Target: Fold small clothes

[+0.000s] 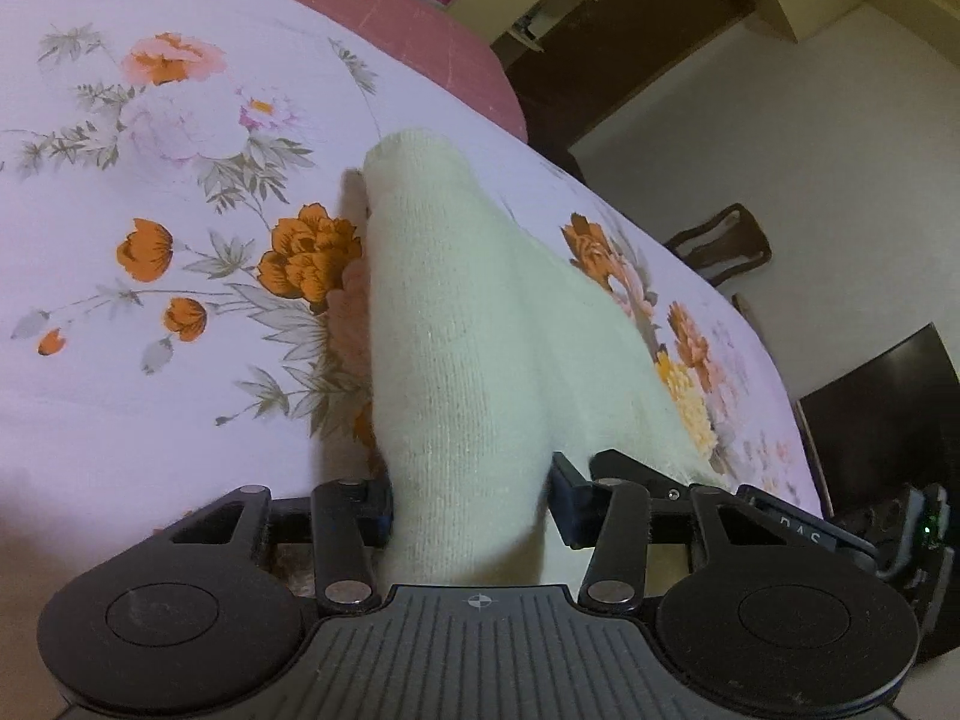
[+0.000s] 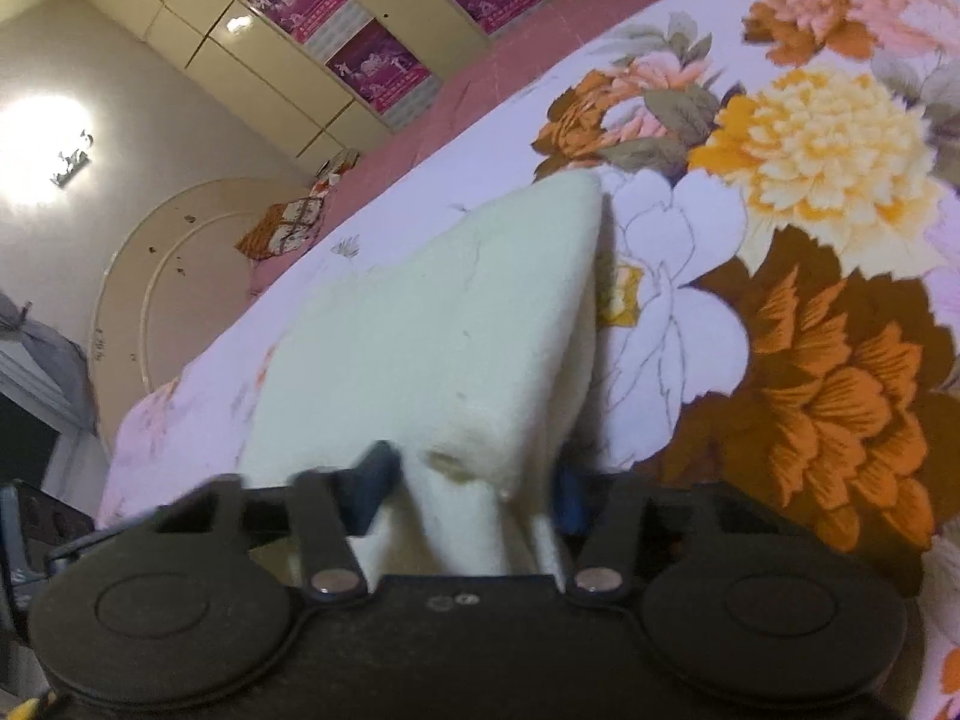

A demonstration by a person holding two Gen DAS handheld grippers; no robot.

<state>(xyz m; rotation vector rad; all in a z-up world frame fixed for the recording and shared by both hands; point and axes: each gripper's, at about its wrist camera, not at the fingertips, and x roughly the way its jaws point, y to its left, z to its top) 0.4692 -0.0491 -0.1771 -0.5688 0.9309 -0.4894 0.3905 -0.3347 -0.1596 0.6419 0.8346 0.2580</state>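
While both cameras look along their fingers, each adds something:
Left view: cream knit garment [image 1: 456,324] draped over the floral bedsheet [image 1: 150,360], dark chair [image 1: 720,240] beyond the bed edge.
Right view: same garment [image 2: 456,324] as a folded wedge, wardrobe doors with posters [image 2: 384,69], bright wall lamp [image 2: 48,150].
Left gripper [image 1: 471,507]: jaws partway together, pads pressed on the knit.
Right gripper [image 2: 474,483]: jaws narrowed, clamped on a bunched fold.

Fuzzy knit garment [image 1: 474,324], smooth printed sheet [image 1: 120,396]
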